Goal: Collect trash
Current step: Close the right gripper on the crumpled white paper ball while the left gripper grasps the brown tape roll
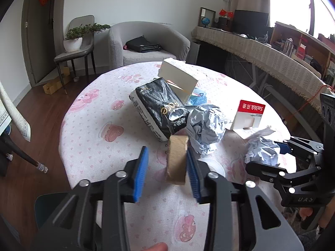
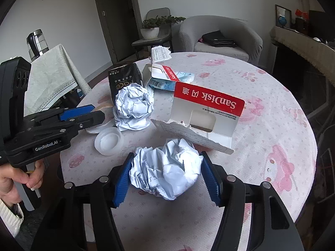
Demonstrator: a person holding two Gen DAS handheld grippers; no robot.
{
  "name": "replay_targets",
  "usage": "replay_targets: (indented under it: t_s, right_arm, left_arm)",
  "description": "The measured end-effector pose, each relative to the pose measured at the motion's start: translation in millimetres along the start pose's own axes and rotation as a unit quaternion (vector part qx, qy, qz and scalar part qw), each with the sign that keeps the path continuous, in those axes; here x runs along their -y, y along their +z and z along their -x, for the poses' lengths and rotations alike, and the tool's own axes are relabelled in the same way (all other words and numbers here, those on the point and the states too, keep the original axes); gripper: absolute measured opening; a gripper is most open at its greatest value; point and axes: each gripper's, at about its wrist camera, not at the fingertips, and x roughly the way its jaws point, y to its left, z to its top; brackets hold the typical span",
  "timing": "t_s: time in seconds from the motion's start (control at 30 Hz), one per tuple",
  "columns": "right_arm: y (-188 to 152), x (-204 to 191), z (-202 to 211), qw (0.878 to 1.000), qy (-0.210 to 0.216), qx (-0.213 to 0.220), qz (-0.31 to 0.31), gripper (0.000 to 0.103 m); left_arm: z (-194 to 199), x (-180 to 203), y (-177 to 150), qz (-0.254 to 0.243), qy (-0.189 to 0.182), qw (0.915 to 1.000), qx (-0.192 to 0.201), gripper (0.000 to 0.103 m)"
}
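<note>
A crumpled ball of pale blue-white printed paper (image 2: 167, 167) sits near the front edge of a round table draped in a white cloth with pink cartoon prints (image 2: 272, 108), pressed between both blue ribbed pads of the right gripper (image 2: 167, 176), whose jaws bracket it on either side. The sheet is heavily creased, with faint printed text visible in its folds. To its left, the left gripper (image 1: 167, 172) stands with jaws spread around a short brown cardboard tube (image 1: 177, 160); the tube touches the right pad only, with a clear gap to the left pad. A second, larger crumpled ball of the same pale paper (image 2: 134, 106) lies toward the table's middle, against a black plastic tissue pack with gold lettering (image 1: 161, 108). Just beside it rests a translucent white plastic lid (image 2: 108, 143). A torn white-and-red SanDisk card package (image 2: 206, 113) stands just behind the gripped ball. An open white cardboard box (image 1: 178, 77) leans near the far edge.
</note>
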Motion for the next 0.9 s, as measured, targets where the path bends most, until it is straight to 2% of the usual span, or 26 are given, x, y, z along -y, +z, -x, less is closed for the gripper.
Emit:
replay_targets:
  t_s: [0.23,0.37,0.63,0.77,0.9]
  right_arm:
    - [8.0,-18.1,7.1,1.000,0.023,0.009,0.000,0.062]
    - [10.6,-24.4,9.0,1.000,0.018,0.010,0.010,0.062]
    - [13.7,-26.7,15.7,0.999,0.034,0.016,0.009,0.062]
    - [13.4,-26.4,16.3,0.999,0.039,0.016,0.006,0.062]
    - [16.0,-28.4,20.6,0.999,0.038,0.023,0.007,0.062]
  left_arm:
    - [8.3,-5.6,-1.3,-0.001,-0.009,1.0000,0.002,0.035]
    - [3.5,-11.5,-3.6,0.008,-0.029,0.9995,-0.013,0.035]
    - [2.4,-18.1,-1.6,0.031,-0.063,0.9975,-0.013,0.036]
    - [-4.1,-13.7,-4.0,0.034,-0.077,0.9961,-0.026,0.019]
    - [1.7,-12.3,-2.4,0.032,-0.075,0.9966,-0.014,0.019]
